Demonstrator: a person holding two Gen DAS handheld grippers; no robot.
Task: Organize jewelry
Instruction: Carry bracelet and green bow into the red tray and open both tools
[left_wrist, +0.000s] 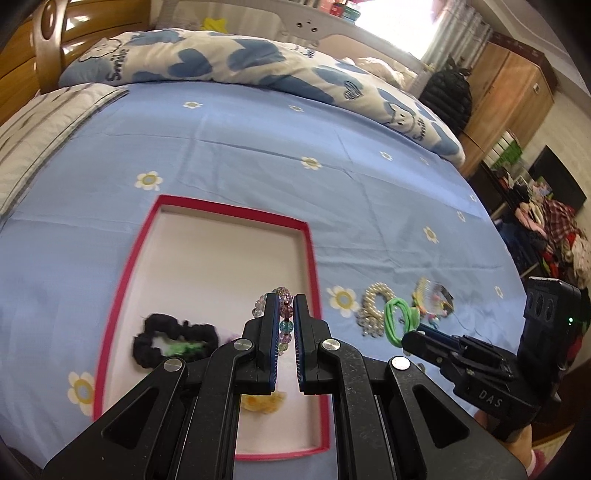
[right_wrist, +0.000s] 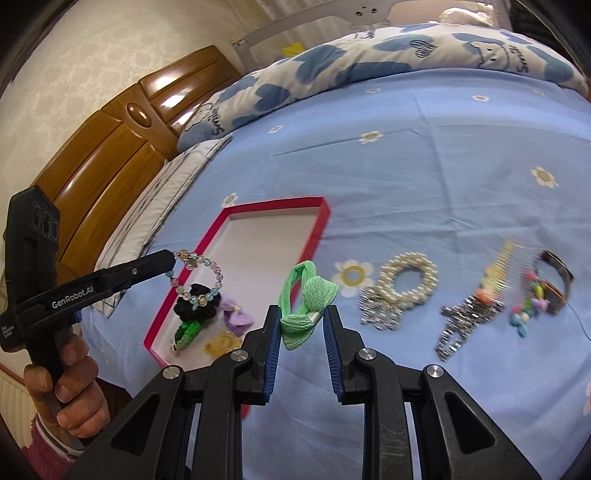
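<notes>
My left gripper (left_wrist: 285, 306) is shut on a bead bracelet (left_wrist: 284, 326) and holds it above the red-rimmed tray (left_wrist: 314, 258); the bracelet (right_wrist: 197, 273) hangs from the left gripper (right_wrist: 168, 260) in the right wrist view too. My right gripper (right_wrist: 301, 314) is shut on a green bow hair tie (right_wrist: 306, 302), lifted off the bed to the right of the tray (right_wrist: 321, 221); the tie also shows in the left wrist view (left_wrist: 399, 317) with the right gripper (left_wrist: 410, 338). In the tray lie a black scrunchie (left_wrist: 173, 341), a purple bow (right_wrist: 238, 317) and a yellow piece (left_wrist: 262, 402).
On the blue flowered sheet (right_wrist: 443, 166) right of the tray lie a pearl scrunchie (right_wrist: 406, 280), a comb clip (right_wrist: 495, 277), a rhinestone clip (right_wrist: 461, 325) and a colourful charm piece (right_wrist: 535, 299). A quilt (left_wrist: 221, 62) and pillow (left_wrist: 44, 125) lie beyond.
</notes>
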